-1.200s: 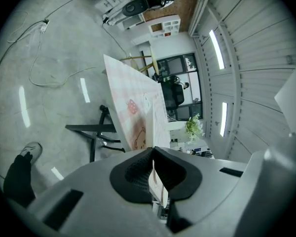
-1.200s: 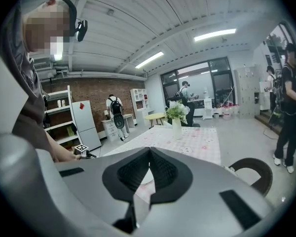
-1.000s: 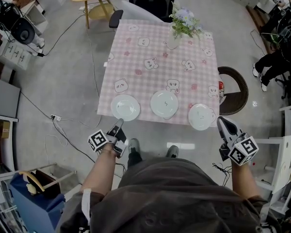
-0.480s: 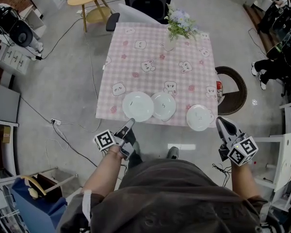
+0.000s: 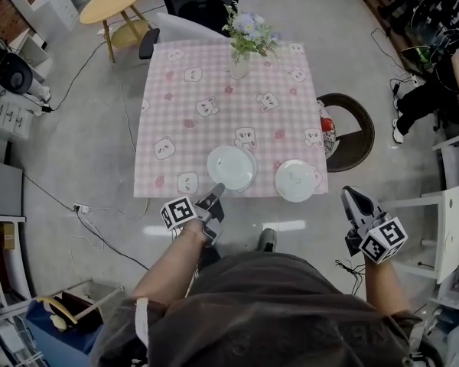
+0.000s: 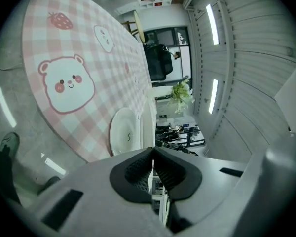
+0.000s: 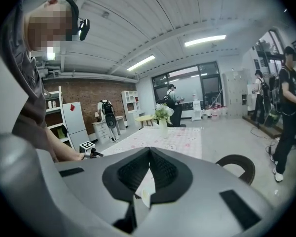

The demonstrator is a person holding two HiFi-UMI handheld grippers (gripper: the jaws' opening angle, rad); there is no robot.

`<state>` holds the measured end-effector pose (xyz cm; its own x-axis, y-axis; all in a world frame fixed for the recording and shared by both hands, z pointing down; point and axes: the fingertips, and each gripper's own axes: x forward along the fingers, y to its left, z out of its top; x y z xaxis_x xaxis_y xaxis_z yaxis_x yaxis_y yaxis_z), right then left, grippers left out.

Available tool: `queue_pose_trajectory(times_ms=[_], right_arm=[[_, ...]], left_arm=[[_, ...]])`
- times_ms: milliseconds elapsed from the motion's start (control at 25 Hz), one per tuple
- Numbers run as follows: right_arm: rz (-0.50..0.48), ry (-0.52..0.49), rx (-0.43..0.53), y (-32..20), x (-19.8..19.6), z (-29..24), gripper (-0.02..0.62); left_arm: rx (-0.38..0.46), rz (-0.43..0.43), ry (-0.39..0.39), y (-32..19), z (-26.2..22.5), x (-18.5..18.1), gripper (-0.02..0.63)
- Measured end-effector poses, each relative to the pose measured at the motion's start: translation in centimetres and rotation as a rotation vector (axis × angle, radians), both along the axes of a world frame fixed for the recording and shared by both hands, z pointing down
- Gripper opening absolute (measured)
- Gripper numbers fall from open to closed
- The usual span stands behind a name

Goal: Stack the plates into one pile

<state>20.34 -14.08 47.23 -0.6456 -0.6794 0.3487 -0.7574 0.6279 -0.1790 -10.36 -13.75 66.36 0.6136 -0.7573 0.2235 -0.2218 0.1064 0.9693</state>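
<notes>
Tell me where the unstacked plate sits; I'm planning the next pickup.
Head view: the unstacked plate lies at the near right corner of the table, just right of the plate pile.

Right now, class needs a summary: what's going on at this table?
A person with a tool in each hand is stacking white plates on a pink checked table. The left tool is shut on the near rim of one plate, held over a second plate. A third plate sits alone to the right. The right tool hangs shut and empty off the table's near edge.
</notes>
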Motion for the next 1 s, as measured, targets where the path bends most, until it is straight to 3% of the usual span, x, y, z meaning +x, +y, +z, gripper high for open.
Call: queue_pose_trajectory(times_ms=[320,440,560,640,800,1000], right_arm=[[0.048,-0.014,0.001,0.8,2.6,0.4,-0.008],[0.054,-0.018,0.002,0.8,2.9,0.3,-0.008],[0.054,-0.026,0.01,0.7,2.8,0.1,-0.008],[0.052,-0.032,0.011,0.8,2.6,-0.1,-0.008],[0.043,-0.038,0.016,0.5,1.9,-0.2,-0.008],[0.037,-0.041,0.01,0.5,1.2,-0.3,-0.008]], left_arm=[[-0.198,0.067,-0.214,-0.4,3.8,1.2,0.037],[-0.183,0.146,-0.265,-0.2,3.3,2.3,0.202],[-0.17,0.275,-0.328,0.5,3.1,3.6,0.283],[-0.152,0.343,-0.364,1.1,2.9,4.1,0.296],[-0.063,0.478,-0.364,1.6,1.7,5.6,0.299],[-0.054,0.53,-0.415,1.4,2.6,5.1,0.299]])
